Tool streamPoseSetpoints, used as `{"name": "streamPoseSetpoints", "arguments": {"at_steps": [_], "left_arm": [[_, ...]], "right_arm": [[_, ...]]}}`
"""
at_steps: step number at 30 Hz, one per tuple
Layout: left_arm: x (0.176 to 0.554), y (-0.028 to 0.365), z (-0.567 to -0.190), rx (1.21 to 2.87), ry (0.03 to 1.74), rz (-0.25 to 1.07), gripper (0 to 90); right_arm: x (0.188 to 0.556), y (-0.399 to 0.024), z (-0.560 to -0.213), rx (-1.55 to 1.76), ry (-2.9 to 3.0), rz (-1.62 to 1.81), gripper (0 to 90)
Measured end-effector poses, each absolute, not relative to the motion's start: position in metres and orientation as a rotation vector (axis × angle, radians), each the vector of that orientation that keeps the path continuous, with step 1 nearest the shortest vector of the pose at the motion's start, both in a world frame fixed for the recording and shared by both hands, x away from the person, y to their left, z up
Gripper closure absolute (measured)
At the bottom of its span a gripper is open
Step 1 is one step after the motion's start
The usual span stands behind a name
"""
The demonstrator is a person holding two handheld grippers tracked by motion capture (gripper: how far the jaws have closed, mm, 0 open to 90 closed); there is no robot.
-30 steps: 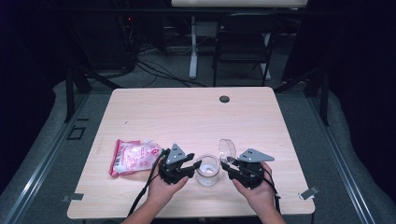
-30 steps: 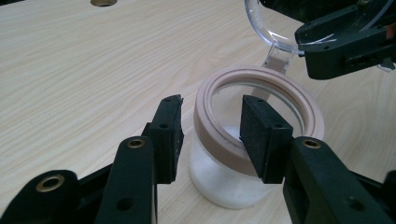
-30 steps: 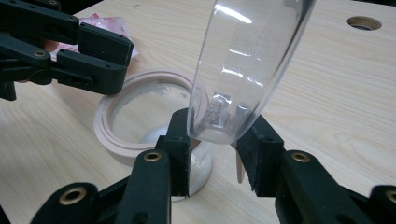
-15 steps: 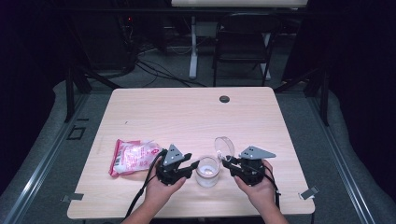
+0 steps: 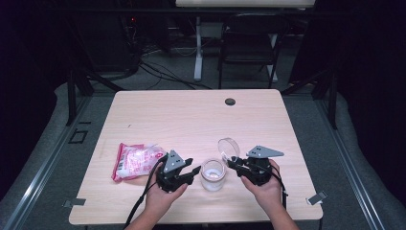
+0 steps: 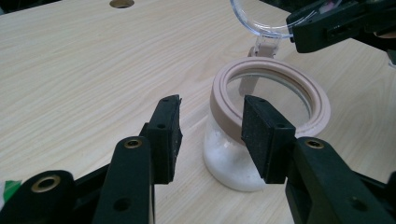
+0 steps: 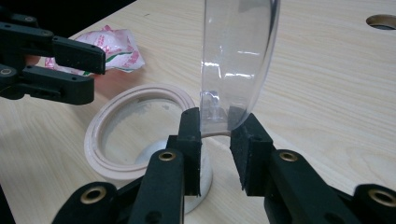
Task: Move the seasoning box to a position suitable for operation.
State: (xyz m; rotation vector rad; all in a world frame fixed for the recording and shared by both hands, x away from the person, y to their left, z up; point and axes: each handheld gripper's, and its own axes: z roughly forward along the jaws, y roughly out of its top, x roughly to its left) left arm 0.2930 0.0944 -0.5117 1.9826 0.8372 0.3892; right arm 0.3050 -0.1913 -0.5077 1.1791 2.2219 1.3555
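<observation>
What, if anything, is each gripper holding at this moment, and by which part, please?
The right gripper clamps the clear hinged lid at its lower edge, near the hinge. The left gripper holds nothing; its open jaws sit beside the jar.

High view looks down from afar; both tool cameras, close and low, share the jar [image 5: 212,174].

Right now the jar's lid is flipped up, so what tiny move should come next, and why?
Probably close the left gripper onto the jar to steady it. Its jaws are open, one pad in front of the rim, not squeezing. The right gripper has just been closing around the clear lid, which stands upright on its hinge.
</observation>
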Motion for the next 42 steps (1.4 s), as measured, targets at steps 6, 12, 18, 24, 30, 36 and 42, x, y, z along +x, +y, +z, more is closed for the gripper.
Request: {"name": "streamPoseSetpoints", "arguments": {"at_steps": [6, 12, 18, 24, 30, 36, 42], "left_arm": [[0.290, 0.102, -0.511, 1.972, 0.859, 0.403, 57.4], [0.288, 0.107, -0.512, 1.968, 0.879, 0.409, 56.8], [0.285, 0.113, -0.512, 1.970, 0.890, 0.420, 56.6], [0.283, 0.120, -0.512, 1.960, 0.906, 0.429, 56.1], [0.281, 0.126, -0.511, 1.963, 0.922, 0.440, 55.8], [0.281, 0.130, -0.511, 1.963, 0.934, 0.453, 55.6], [0.282, 0.134, -0.510, 1.955, 0.945, 0.467, 55.3]], "right_arm": [[0.314, -0.196, -0.507, 1.201, 2.209, 1.420, 73.9], [0.321, -0.198, -0.507, 1.219, 2.187, 1.454, 74.0], [0.327, -0.197, -0.505, 1.223, 2.173, 1.468, 74.1], [0.336, -0.199, -0.505, 1.264, 2.149, 1.526, 74.4], [0.342, -0.200, -0.506, 1.283, 2.125, 1.550, 75.1], [0.346, -0.199, -0.506, 1.281, 2.121, 1.554, 75.6], [0.347, -0.198, -0.505, 1.276, 2.125, 1.529, 72.7]]}}
